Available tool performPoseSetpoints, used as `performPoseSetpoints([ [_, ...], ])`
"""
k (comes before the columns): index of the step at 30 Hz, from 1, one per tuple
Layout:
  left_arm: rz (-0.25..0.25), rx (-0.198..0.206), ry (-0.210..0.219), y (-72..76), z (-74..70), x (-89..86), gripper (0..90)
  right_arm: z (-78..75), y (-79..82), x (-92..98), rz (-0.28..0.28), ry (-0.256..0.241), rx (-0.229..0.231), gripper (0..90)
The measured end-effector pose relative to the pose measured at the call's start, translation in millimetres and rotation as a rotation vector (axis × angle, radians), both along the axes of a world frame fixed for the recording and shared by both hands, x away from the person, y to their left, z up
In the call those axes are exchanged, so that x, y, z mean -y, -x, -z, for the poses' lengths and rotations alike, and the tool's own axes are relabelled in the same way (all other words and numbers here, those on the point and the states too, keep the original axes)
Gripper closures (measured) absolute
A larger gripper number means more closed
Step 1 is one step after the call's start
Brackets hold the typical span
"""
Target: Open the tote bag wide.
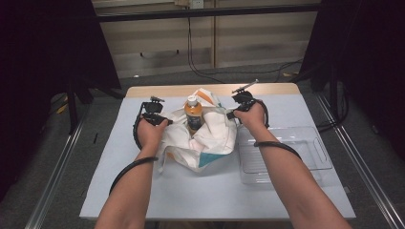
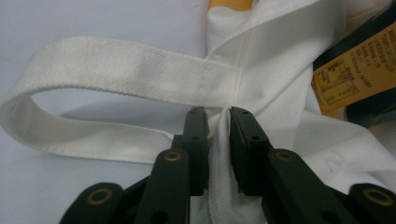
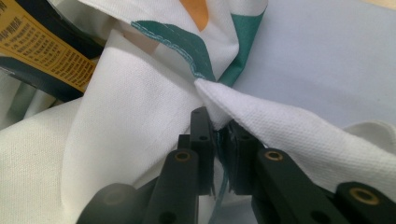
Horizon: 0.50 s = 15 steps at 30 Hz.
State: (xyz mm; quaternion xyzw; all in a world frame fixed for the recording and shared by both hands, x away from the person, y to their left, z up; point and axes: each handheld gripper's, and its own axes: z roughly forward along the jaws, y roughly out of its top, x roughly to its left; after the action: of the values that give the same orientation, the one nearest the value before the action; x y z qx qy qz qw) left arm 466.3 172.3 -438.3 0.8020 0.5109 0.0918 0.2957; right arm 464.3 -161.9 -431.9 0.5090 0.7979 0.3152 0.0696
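From above, the white cloth tote bag (image 1: pixel 203 140) sits mid-table, its mouth spread by both grippers, probably to free the orange-capped drink bottle (image 1: pixel 193 114) standing inside. A clear plastic tray (image 1: pixel 286 155) lies just right (unobstructed).

Left gripper (image 2: pixel 217 121): clamped on fabric beside the white strap (image 2: pixel 116 70).

Right gripper (image 3: pixel 219 123): pinching the bag's teal-trimmed edge (image 3: pixel 187 49).

Hand-held gripper (image 3: pixel 218 135) w/ pinched bag (image 3: pixel 116 135) hem
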Motion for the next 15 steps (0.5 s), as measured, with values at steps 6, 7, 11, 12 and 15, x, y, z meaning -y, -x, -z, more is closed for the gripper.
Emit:
performPoseSetpoints([
  [6,0.003,0.006,0.004,0.0,-4.9,-0.9,70.2,-6.5,1.8,0.9,0.009,-0.017,0.018,74.6],
  [7,0.008,0.012,0.003,0.0,-6.3,-0.7,70.2,-7.7,2.3,1.1,0.009,-0.018,0.028,72.7],
  [11,0.016,0.017,-0.004,0.7,-10.4,0.3,67.7,-14.7,5.8,2.2,0.010,-0.034,0.040,65.8],
  [12,0.009,0.022,-0.004,1.4,-11.0,1.1,67.6,-15.4,6.1,2.3,0.006,-0.039,0.044,64.5],
  [15,0.010,0.025,-0.001,2.0,-12.4,1.7,65.8,-17.9,7.7,2.1,0.010,-0.035,0.048,63.2],
])
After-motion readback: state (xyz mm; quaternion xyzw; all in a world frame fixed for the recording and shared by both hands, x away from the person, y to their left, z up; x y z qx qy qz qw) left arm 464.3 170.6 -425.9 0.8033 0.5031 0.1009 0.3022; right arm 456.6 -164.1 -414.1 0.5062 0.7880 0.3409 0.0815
